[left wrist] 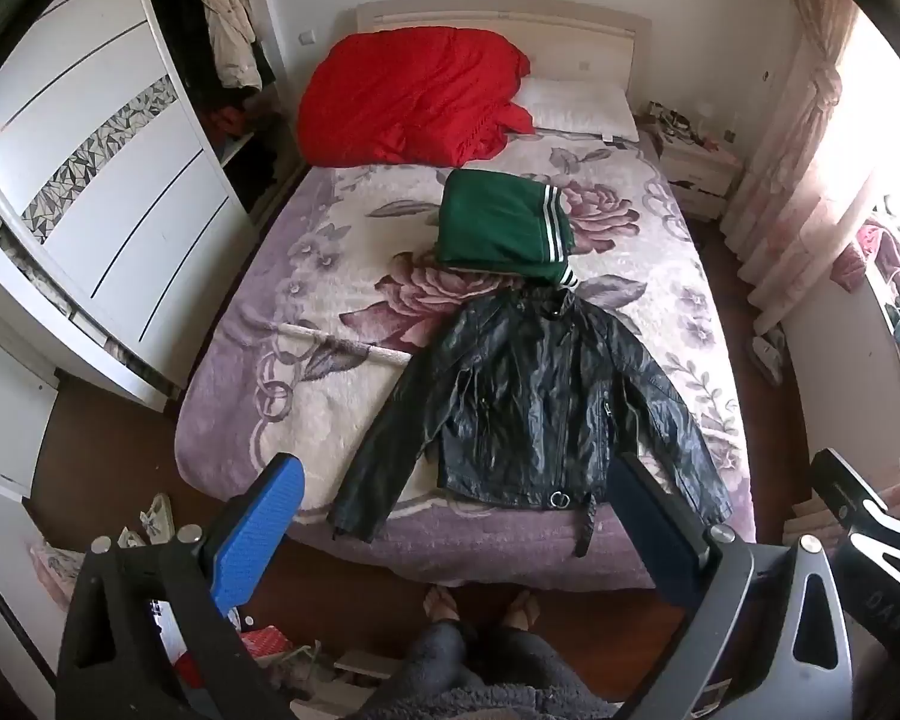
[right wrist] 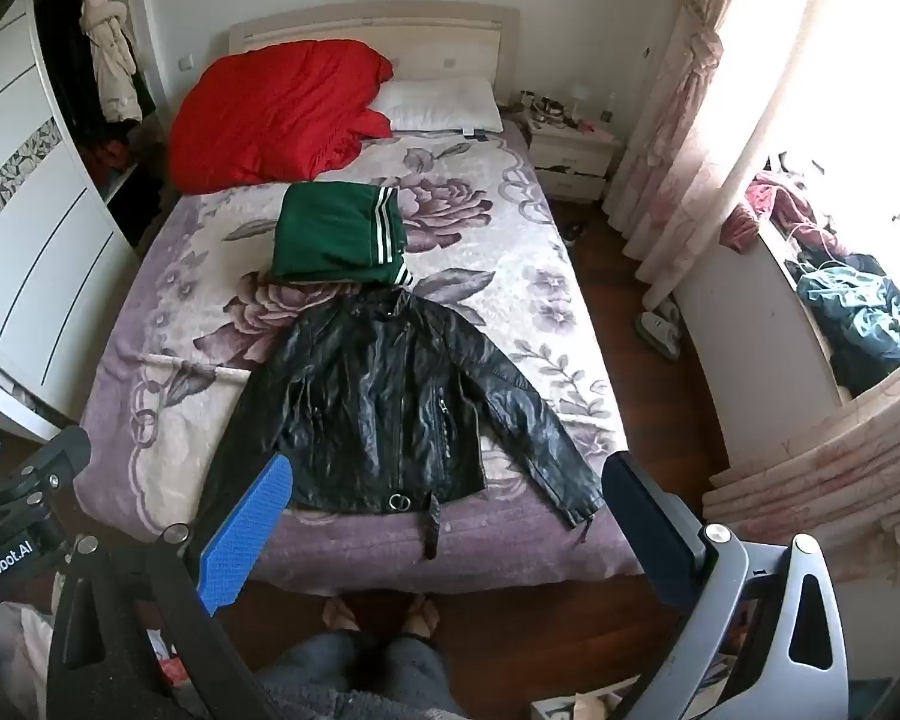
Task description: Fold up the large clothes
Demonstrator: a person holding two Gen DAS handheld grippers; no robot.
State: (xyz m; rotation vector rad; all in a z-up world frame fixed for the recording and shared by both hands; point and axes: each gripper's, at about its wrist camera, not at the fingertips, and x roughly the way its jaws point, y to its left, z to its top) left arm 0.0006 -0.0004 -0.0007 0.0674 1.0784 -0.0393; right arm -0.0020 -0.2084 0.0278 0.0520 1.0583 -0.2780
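Stuff you can't really make out here

The left gripper's finger (right wrist: 270, 516) covers the black jacket's (right wrist: 384, 402) left cuff in the right wrist view. Nightstand (right wrist: 570, 150) clutter is too small to tell, the window (right wrist: 858, 60) is blown out white, and the person's legs (left wrist: 480, 660) are cut off by the bottom edge.

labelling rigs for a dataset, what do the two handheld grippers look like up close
Both the left gripper and the right gripper look alike: a black angular frame on one side, a grey metal frame with triangular cutouts on the other, silver bolts, and textured blue pads on the fingers.
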